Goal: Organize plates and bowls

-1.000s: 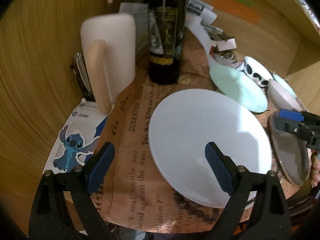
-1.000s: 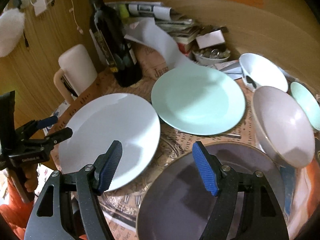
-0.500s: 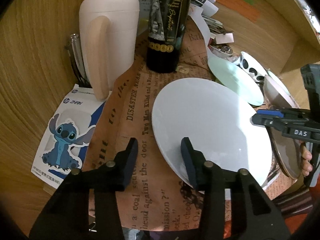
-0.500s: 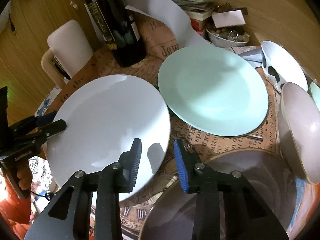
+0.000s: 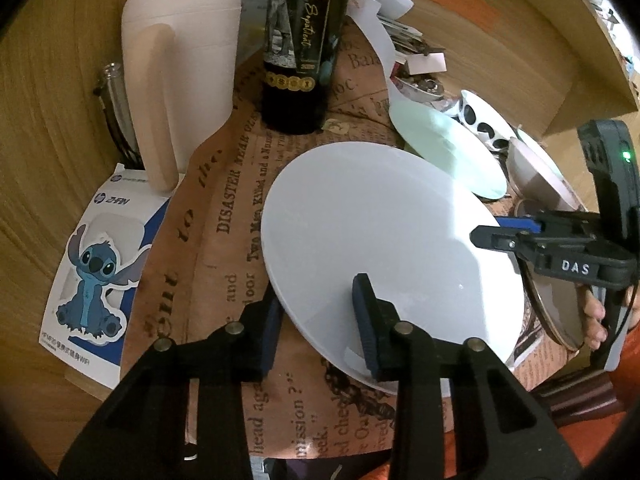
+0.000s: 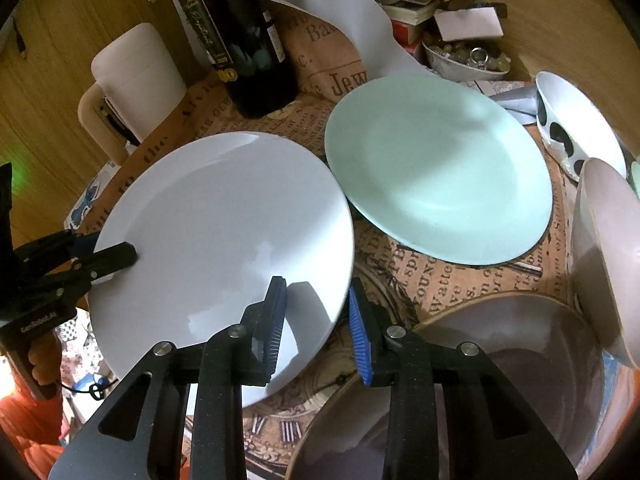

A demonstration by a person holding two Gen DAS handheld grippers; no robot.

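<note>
A large white plate lies on the newspaper-print cloth. My left gripper straddles the plate's left rim, one finger on top and one under the edge. My right gripper takes the opposite rim the same way. Both pairs of jaws are still closing, with the rim between them. A pale green plate sits just behind the white one. A grey-brown dish lies under my right gripper, with a pinkish bowl and a black-spotted bowl to the right.
A dark wine bottle and a white jug stand behind the white plate. A small dish of trinkets, papers and books crowd the back. A cartoon sticker card lies at the left. Wooden walls enclose the table.
Both grippers have drawn their jaws from wide apart to narrow around the white plate's opposite rims. The right gripper has come lower and closer to the plate.
</note>
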